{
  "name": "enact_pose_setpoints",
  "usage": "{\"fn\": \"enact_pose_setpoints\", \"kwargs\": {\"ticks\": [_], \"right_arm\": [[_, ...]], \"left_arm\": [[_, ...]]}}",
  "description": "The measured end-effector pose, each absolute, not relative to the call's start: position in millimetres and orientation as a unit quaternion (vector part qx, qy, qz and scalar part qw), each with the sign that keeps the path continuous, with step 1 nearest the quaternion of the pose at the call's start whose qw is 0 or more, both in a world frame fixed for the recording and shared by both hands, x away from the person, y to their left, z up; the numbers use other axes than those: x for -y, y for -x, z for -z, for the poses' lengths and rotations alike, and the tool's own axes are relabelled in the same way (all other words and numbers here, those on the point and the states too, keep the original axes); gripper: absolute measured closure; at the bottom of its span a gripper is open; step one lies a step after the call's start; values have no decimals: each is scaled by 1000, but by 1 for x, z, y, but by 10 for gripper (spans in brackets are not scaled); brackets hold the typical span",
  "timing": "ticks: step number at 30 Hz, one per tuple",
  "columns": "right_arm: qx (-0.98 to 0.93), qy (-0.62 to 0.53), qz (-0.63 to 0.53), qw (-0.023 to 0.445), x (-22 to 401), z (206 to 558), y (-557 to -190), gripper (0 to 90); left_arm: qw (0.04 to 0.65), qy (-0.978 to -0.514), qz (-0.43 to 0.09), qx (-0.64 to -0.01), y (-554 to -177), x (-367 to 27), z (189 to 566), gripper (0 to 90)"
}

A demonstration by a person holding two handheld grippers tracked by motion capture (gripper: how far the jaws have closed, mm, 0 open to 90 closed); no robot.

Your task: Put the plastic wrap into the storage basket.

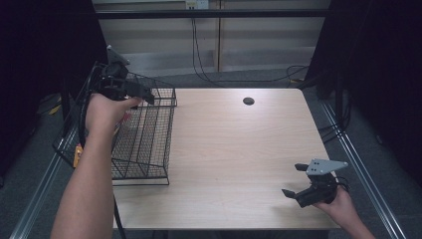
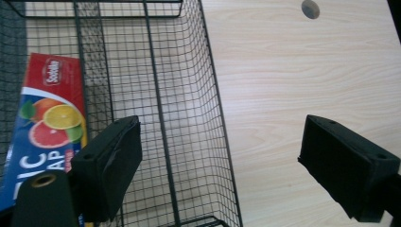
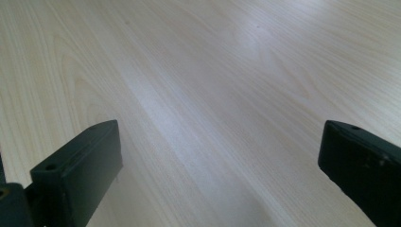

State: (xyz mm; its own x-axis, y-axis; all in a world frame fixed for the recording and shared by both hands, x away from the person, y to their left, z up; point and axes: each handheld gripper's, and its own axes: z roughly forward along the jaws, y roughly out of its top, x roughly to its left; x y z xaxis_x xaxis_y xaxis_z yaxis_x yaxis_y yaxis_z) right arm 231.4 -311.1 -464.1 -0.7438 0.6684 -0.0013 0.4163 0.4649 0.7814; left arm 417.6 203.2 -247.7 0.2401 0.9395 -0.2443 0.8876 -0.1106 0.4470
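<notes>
A black wire basket (image 1: 149, 144) stands on the left end of the light wooden table (image 1: 234, 159). In the left gripper view a red and blue box of plastic wrap (image 2: 47, 118), printed with citrus slices, lies inside the basket (image 2: 161, 94) along its far wall. My left gripper (image 1: 144, 94) hovers over the basket's back rim, and its jaws stand open with nothing between them (image 2: 222, 137). My right gripper (image 1: 292, 179) rests low near the table's front right corner, open over bare wood (image 3: 220, 142).
A dark round cable hole (image 1: 248, 101) sits near the table's back edge and appears again in the left gripper view (image 2: 310, 8). Cables run along the floor behind the table. Metal rails flank both sides of the table.
</notes>
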Motion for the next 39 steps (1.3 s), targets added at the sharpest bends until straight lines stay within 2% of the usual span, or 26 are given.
{"fn": "enact_pose_setpoints", "kwargs": {"ticks": [39], "right_arm": [[-840, -323, -406, 156, 311, 464, -231, 3]], "left_arm": [[308, -810, -6, -499, -404, -108, 293, 135]]}}
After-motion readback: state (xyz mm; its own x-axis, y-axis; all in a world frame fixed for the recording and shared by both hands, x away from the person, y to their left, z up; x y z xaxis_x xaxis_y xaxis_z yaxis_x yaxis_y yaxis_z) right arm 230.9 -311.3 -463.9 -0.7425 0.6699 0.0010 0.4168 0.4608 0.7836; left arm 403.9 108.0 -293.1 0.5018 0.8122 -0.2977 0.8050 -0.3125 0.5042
